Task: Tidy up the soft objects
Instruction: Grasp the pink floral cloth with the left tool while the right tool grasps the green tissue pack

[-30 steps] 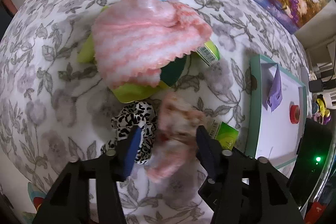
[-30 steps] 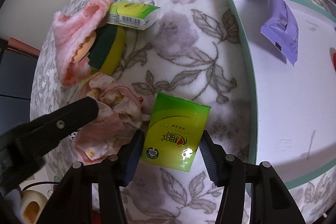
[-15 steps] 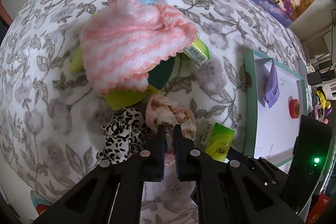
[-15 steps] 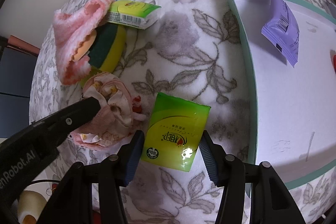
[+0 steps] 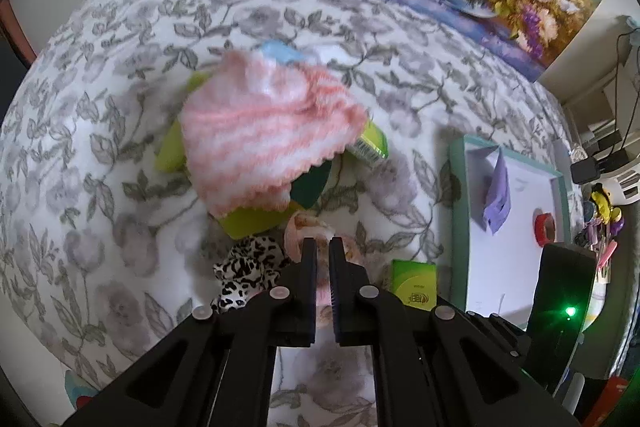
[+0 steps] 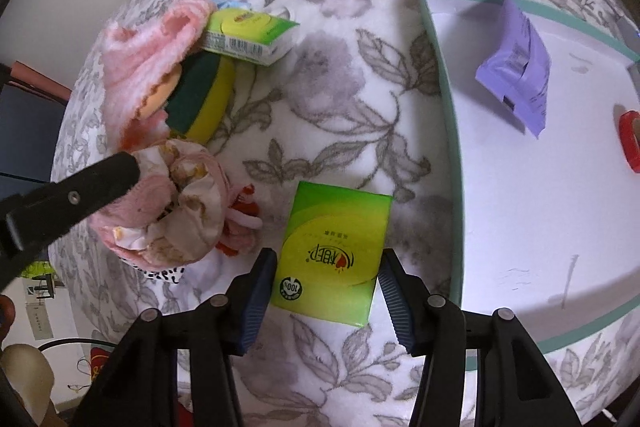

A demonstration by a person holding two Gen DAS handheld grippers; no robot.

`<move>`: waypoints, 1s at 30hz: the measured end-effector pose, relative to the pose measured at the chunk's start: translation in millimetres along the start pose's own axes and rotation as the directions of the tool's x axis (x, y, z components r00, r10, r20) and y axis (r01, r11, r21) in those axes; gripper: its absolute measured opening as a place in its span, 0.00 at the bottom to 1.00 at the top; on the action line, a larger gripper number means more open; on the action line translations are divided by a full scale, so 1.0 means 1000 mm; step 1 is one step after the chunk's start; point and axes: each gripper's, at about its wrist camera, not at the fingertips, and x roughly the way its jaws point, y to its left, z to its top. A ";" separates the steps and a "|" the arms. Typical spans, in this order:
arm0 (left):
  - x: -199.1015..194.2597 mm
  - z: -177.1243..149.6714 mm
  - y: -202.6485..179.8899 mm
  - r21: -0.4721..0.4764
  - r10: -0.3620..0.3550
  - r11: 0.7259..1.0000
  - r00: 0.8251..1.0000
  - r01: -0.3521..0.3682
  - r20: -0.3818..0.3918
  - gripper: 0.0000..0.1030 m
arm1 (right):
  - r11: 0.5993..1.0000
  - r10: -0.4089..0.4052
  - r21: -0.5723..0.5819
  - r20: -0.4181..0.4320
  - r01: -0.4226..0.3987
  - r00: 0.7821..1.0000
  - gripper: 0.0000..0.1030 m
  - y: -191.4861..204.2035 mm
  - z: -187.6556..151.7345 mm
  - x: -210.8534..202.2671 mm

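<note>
My left gripper (image 5: pixel 322 243) is shut on a bunched pink floral cloth (image 5: pixel 301 225) and holds it just above the flowered bedspread. In the right wrist view the same cloth (image 6: pixel 188 203) hangs from the left gripper's black finger (image 6: pixel 100 187). A green tissue pack (image 6: pixel 336 235) lies flat on the spread. My right gripper (image 6: pixel 326 263) points down over the pack and its jaws are closing, with the blue pads on either side of it. The pack (image 5: pixel 414 281) also shows beside the left gripper.
A pink striped knit cloth (image 5: pixel 264 131) covers a yellow-green sponge (image 6: pixel 204 95) and a second tissue pack (image 6: pixel 248 35). A leopard-print item (image 5: pixel 248 263) lies at the left. A teal-rimmed white tray (image 6: pixel 448 131) at the right holds a purple packet (image 6: pixel 516 67) and a red tape roll (image 6: pixel 630 135).
The left gripper closed on the pink floral cloth and rose with it, so the pile looks farther off. The right gripper stayed around the green pack, pads slightly closer.
</note>
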 end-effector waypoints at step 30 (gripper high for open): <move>0.031 -0.007 -0.002 0.042 0.086 0.996 0.989 -0.081 -0.118 0.33 | 0.998 -0.020 -0.068 -0.028 0.018 0.999 0.42 0.005 -0.011 -0.003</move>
